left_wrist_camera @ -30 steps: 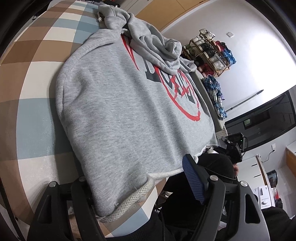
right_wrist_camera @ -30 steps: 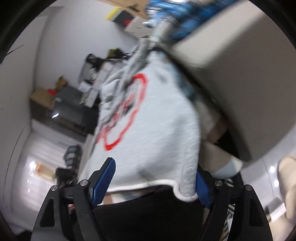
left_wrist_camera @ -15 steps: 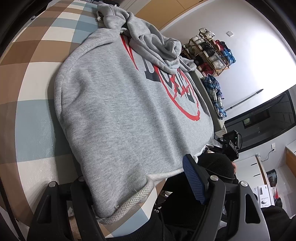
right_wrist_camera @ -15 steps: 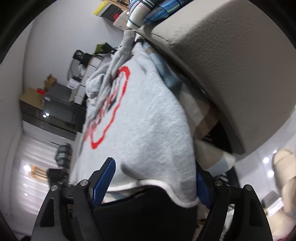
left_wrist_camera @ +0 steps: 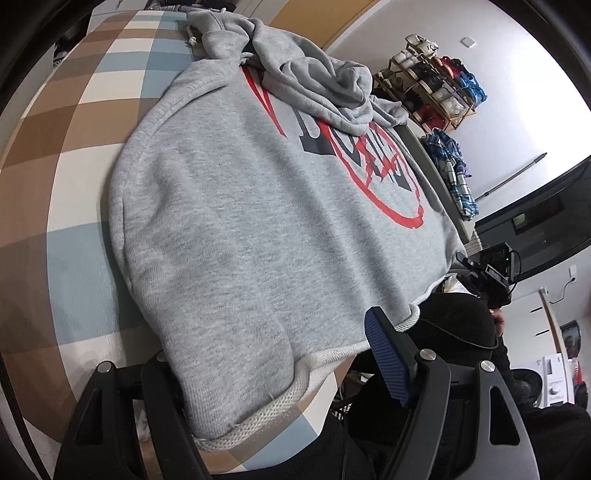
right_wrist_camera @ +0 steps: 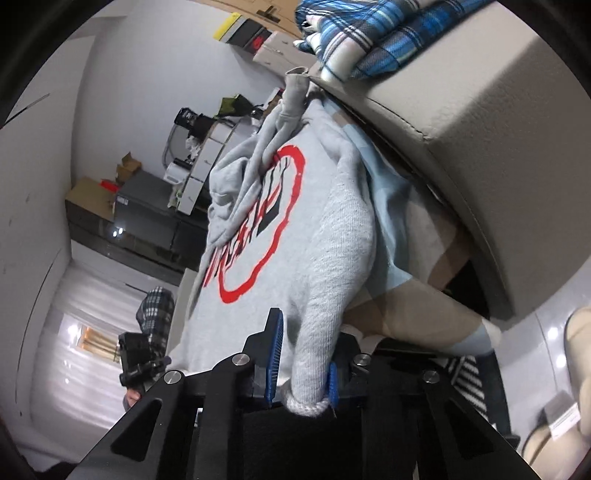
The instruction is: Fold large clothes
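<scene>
A grey hoodie (left_wrist_camera: 258, 221) with a red and black print lies face up on a brown, white and blue checked cover (left_wrist_camera: 66, 155), its hood bunched at the far end. My left gripper (left_wrist_camera: 273, 373) is open at the near hem corner. The ribbed hem lies loose between its fingers and hides the left one. In the right wrist view the hoodie (right_wrist_camera: 303, 229) runs away from my right gripper (right_wrist_camera: 303, 369). Its jaws are closing, and the blue pads (right_wrist_camera: 275, 354) squeeze the other hem corner into a bunch.
A beige padded sofa arm (right_wrist_camera: 480, 147) rises right beside the right gripper, with a blue plaid shirt (right_wrist_camera: 369, 33) on top. Beyond the hoodie stand a shoe rack (left_wrist_camera: 436, 85) and a dark screen (left_wrist_camera: 535, 206). A person's black clothing (left_wrist_camera: 454, 332) fills the near edge.
The right gripper's jaws went from wide apart around the hem corner to closed onto it, gathering the cloth. The left gripper stayed open in place.
</scene>
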Motion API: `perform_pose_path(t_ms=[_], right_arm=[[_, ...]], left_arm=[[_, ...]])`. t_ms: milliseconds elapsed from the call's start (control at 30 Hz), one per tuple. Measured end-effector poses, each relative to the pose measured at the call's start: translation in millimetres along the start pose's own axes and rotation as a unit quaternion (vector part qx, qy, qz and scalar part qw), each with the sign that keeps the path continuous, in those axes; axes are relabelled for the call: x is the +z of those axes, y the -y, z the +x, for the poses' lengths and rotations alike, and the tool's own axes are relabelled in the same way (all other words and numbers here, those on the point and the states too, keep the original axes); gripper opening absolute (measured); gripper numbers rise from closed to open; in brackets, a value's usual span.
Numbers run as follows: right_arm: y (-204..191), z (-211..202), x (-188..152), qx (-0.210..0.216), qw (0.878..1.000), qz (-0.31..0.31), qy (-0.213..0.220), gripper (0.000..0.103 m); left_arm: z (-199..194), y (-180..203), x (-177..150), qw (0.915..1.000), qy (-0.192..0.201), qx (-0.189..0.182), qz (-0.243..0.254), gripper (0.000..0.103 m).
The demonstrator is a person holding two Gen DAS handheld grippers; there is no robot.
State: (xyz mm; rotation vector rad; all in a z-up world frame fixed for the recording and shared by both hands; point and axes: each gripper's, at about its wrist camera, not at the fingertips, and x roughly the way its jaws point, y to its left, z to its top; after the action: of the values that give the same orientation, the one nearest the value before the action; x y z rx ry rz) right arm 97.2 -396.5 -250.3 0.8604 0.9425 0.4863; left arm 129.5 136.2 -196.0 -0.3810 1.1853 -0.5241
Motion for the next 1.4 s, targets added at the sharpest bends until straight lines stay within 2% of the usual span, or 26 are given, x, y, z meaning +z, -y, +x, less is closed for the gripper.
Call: perform_pose_path(t_ms=[200, 233, 267, 367, 433, 500, 567, 600, 633, 667, 733, 833, 933, 1033, 1233, 1400], right_arm=[[-6, -1, 4, -0.02, 1.0, -0.011, 0.003, 0.022], [-7, -1, 4, -0.025, 1.0, -0.011, 0.004, 0.016], [-7, -1, 5, -0.034, 0.999, -0.012, 0.007, 0.006], [-9, -4, 6, -0.037, 0.999, -0.006, 0.019, 0.006], [-14, -8, 6, -0.039, 0.999, -0.015, 0.029, 0.006], [-24, -12, 5, -0.043, 0.998, -0.036, 0.042, 0.006], [-33, -16, 5, -0.057, 0.996, -0.051, 0.051, 0.006], [-35, -17, 5, -0.058, 0.996, -0.053, 0.052, 0.006], [-37, -18, 6, -0.062, 0.995, -0.055, 0.054, 0.006], [-38, -20, 7, -0.067, 0.994, -0.057, 0.057, 0.006], [-37, -21, 7, -0.072, 0.994, -0.054, 0.064, 0.005], [-29, -24, 11, -0.087, 0.993, -0.033, 0.076, 0.005], [-26, -24, 11, -0.078, 0.994, -0.018, 0.075, 0.005], [-33, -28, 9, -0.061, 0.995, -0.025, 0.077, 0.005], [-38, -40, 2, -0.073, 0.993, -0.024, 0.088, 0.005], [-35, -40, -4, -0.082, 0.994, -0.008, 0.079, 0.005]], left_arm=[[0, -3, 2, 0.9999, 0.009, -0.009, -0.011, 0.073], [0, -5, 3, 0.9997, 0.013, -0.013, -0.019, 0.073], [-1, -7, 3, 0.9994, 0.015, -0.017, -0.024, 0.073], [-2, -12, 4, 0.9984, 0.03, -0.027, -0.039, 0.072], [-4, -16, 4, 0.9967, 0.035, -0.028, -0.068, 0.068], [-5, -17, 3, 0.9958, 0.035, -0.012, -0.084, 0.059], [-6, -18, 2, 0.9954, 0.035, 0.01, -0.089, 0.037], [-6, -19, 1, 0.9952, 0.031, 0.016, -0.092, 0.029], [-5, -23, -3, 0.9945, 0.024, 0.02, -0.1, 0.013], [-6, -27, -5, 0.9937, 0.024, 0.018, -0.108, 0.008], [-9, -36, -12, 0.9904, 0.029, 0.008, -0.135, 0.004], [-14, -37, -18, 0.9897, 0.038, 0.014, -0.137, 0.004], [-18, -35, -24, 0.989, 0.038, 0.023, -0.141, 0.003], [-19, -38, -27, 0.9857, 0.038, 0.013, -0.163, 0.003], [-20, -32, -37, 0.9867, 0.044, 0.014, -0.156, 0.002], [-24, -29, -46, 0.9872, 0.041, 0.013, -0.153, 0.002]])
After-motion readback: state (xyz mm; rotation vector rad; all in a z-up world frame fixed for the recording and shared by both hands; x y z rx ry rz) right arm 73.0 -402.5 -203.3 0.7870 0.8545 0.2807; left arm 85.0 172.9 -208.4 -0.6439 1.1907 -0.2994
